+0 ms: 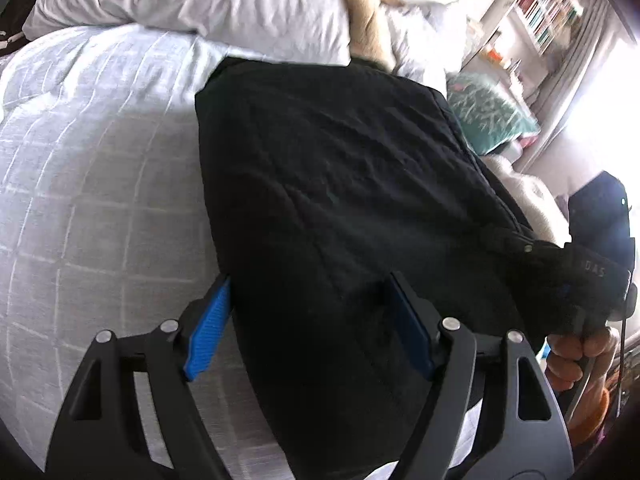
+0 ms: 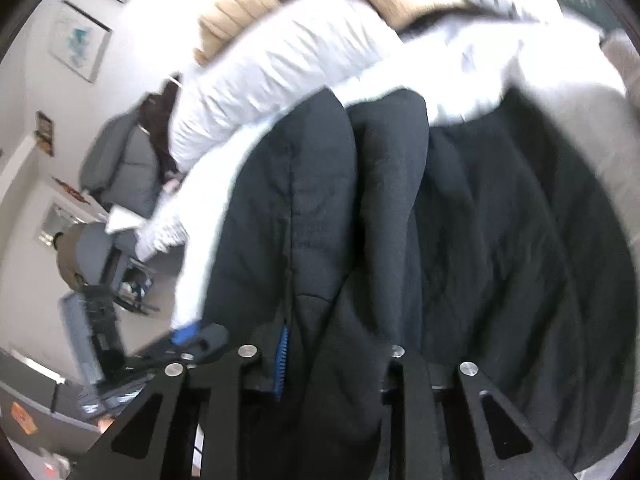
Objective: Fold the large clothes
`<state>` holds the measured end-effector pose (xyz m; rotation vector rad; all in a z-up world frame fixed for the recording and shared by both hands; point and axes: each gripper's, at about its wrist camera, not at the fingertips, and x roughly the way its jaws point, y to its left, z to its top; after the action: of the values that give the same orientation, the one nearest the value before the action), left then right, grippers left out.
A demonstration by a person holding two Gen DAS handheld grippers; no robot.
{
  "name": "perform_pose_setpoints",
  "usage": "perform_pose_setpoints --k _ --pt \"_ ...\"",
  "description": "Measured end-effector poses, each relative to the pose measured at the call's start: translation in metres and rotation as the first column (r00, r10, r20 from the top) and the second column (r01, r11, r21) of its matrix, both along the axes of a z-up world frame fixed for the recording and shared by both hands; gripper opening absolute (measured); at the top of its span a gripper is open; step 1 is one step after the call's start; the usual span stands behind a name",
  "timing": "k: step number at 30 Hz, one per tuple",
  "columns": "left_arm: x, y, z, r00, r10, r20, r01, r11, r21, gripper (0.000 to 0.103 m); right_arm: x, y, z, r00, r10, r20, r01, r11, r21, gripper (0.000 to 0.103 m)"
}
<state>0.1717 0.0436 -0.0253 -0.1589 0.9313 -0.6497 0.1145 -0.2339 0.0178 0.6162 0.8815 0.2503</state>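
A bed with a pale grid-quilted cover (image 1: 92,168) carries the large black padded jacket (image 1: 340,184), spread with one fold seemingly made; more folds remain. The left hand-held gripper (image 1: 308,328) gapes wide above its hem. The right hand-held gripper (image 2: 340,356) pinches jacket fabric.

The left gripper (image 1: 306,296) stood with its blue-padded fingers (image 1: 208,332) spread wide apart, nothing pinched between them. The right gripper (image 2: 340,344) was harder to read, its fingers sunk out of sight. At the right edge of the left wrist view, a bare hand (image 1: 576,354) clenched the right gripper's handle.
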Motion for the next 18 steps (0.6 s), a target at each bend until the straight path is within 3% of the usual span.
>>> perform_pose_setpoints --k 5,8,10,12,14,15,18 --pt "-0.018 -0.021 0.023 0.988 -0.036 0.148 0.037 0.999 -0.005 0.076 -0.034 -0.041 0.029 0.992 -0.064 0.104 0.062 0.998 0.023 0.025" --pt "-0.026 -0.047 0.017 0.981 -0.111 0.161 0.105 0.993 0.044 0.076 -0.056 -0.076 0.024 0.987 -0.118 0.106 0.115 0.993 0.035 0.025" --pt "-0.029 -0.066 0.008 0.976 -0.150 0.156 0.138 0.987 0.084 0.076 -0.059 -0.092 0.010 0.987 -0.148 0.063 0.146 0.988 0.040 0.027" --pt "-0.029 -0.079 -0.001 0.975 -0.176 0.132 0.162 0.981 0.107 0.076 -0.057 -0.108 -0.020 0.985 -0.168 -0.040 0.170 0.984 0.047 0.033" --pt "-0.029 -0.090 -0.007 0.977 -0.183 0.114 0.168 0.978 0.123 0.076 -0.056 -0.117 -0.047 0.976 -0.175 -0.133 0.182 0.982 0.042 0.047" --pt "-0.030 -0.092 -0.008 0.976 -0.180 0.122 0.163 0.978 0.132 0.077 -0.058 -0.122 -0.058 0.971 -0.178 -0.162 0.186 0.982 0.038 0.049" --pt "-0.027 -0.091 -0.005 0.980 -0.162 0.113 0.147 0.981 0.128 0.077 -0.062 -0.129 -0.052 0.970 -0.185 -0.158 0.195 0.980 0.049 0.061"
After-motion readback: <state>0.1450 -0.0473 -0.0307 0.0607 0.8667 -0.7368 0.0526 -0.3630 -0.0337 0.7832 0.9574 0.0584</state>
